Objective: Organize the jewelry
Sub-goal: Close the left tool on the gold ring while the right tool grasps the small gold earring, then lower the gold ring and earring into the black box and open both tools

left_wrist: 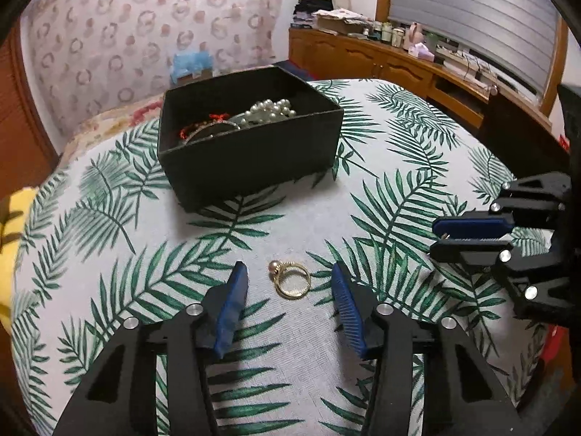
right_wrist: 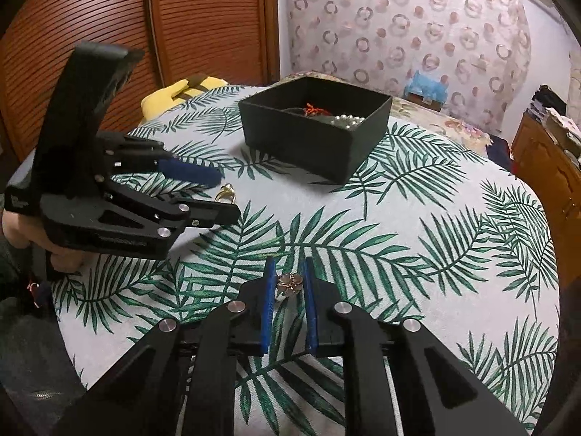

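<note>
- Straddling the gold pearl ring, the left gripper stands spread; light, stiff, slippery — pinch across its band.
- Right gripper pinches a flower ring.

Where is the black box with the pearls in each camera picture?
Left wrist view: black box sits upper middle, beyond the gold ring between the open left gripper fingers.
Right wrist view: black box sits upper middle, slightly right.
Shared landmark: the leaf-print cloth under the box.

Left gripper agape, right gripper pinched
</note>
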`<control>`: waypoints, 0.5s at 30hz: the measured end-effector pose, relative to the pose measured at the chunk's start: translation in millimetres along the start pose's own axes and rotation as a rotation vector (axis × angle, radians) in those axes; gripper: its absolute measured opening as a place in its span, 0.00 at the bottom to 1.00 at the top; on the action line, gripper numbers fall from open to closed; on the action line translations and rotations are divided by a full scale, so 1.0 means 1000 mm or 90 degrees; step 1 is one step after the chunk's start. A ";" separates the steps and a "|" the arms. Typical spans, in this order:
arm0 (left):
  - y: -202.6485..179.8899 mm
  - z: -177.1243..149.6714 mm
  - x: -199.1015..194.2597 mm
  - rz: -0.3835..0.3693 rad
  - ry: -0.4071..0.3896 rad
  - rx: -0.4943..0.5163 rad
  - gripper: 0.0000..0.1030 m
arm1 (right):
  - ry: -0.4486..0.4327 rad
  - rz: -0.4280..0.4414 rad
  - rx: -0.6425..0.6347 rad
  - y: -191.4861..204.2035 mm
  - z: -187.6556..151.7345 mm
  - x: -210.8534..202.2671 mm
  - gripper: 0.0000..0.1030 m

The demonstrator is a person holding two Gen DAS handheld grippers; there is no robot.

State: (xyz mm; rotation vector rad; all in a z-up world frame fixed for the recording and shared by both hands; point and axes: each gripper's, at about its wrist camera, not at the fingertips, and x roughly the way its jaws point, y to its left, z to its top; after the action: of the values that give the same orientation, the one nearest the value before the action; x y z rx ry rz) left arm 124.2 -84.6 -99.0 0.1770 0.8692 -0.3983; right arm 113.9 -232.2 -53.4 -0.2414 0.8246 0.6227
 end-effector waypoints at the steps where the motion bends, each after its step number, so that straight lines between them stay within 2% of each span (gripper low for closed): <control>1: -0.001 0.000 0.000 0.005 -0.001 0.006 0.34 | -0.001 0.000 0.000 0.000 0.001 0.000 0.16; 2: -0.002 0.000 0.000 0.006 -0.003 0.011 0.30 | -0.004 0.001 0.000 0.000 0.002 -0.001 0.16; 3: -0.002 0.000 -0.001 0.003 -0.004 0.012 0.21 | -0.005 0.003 0.000 -0.001 0.003 -0.001 0.16; 7: 0.000 0.001 -0.001 0.001 -0.004 0.011 0.22 | -0.015 0.002 -0.003 -0.001 0.009 -0.005 0.16; 15: 0.006 0.014 -0.018 -0.001 -0.052 -0.005 0.22 | -0.046 -0.010 -0.005 -0.006 0.033 -0.009 0.16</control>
State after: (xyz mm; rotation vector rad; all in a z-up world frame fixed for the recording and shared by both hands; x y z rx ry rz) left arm 126.5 -78.5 -76.6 0.1512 0.7901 -0.4015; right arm 133.1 -226.0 -24.8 -0.2312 0.7501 0.6171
